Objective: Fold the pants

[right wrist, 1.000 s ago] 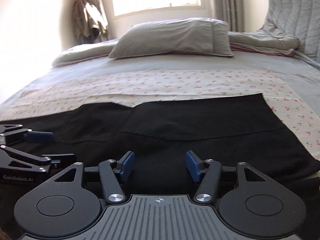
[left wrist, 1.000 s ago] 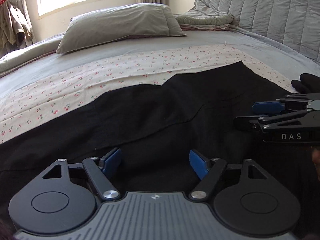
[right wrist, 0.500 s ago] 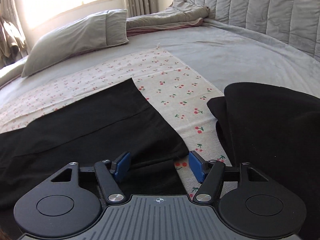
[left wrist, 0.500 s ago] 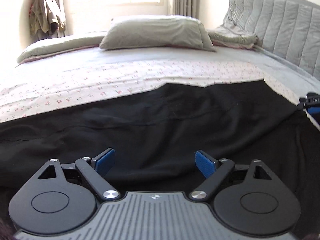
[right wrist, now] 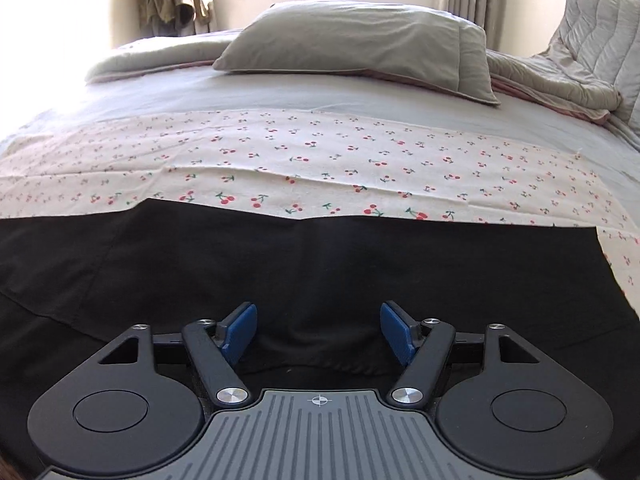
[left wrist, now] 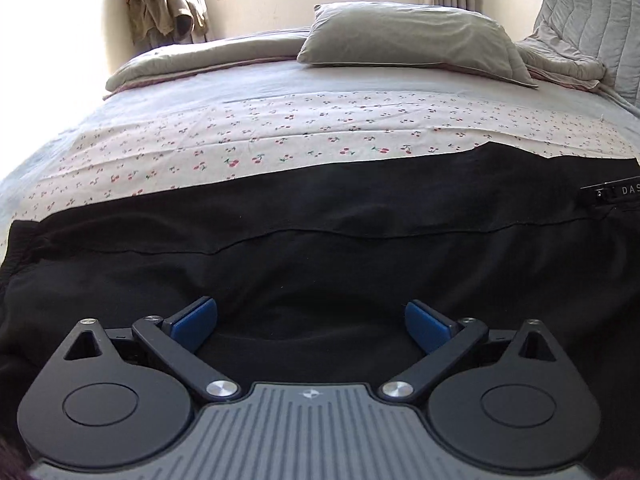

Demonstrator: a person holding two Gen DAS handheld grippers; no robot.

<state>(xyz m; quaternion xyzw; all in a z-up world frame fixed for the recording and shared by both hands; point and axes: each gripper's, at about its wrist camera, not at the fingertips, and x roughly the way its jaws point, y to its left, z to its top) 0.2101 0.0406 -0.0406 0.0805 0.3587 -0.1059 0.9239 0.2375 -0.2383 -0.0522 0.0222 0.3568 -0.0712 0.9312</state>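
Note:
Black pants (left wrist: 320, 240) lie spread flat across the cherry-print cloth (left wrist: 280, 148) on the bed, one layer folded over the other along a long seam line. My left gripper (left wrist: 312, 322) hovers over their near part with its jaws opening wide and nothing between the blue pads. In the right wrist view the pants (right wrist: 320, 264) fill the lower half, their right edge ending near the picture's right side. My right gripper (right wrist: 318, 332) is also above the fabric, jaws opening, pads clear of the cloth. A piece of the right gripper's body (left wrist: 616, 196) shows at the left wrist view's right edge.
A grey pillow (left wrist: 408, 40) and a folded grey quilt (left wrist: 208, 60) lie at the far side of the bed. A padded grey headboard (left wrist: 592, 20) rises at the right. Clothes (left wrist: 168, 4) hang beside the bright window.
Both grippers have opened wider. The left one swung leftward along the pants, and the right gripper slid out toward the right edge of its view. The right view swung right, then back to face the pillow.

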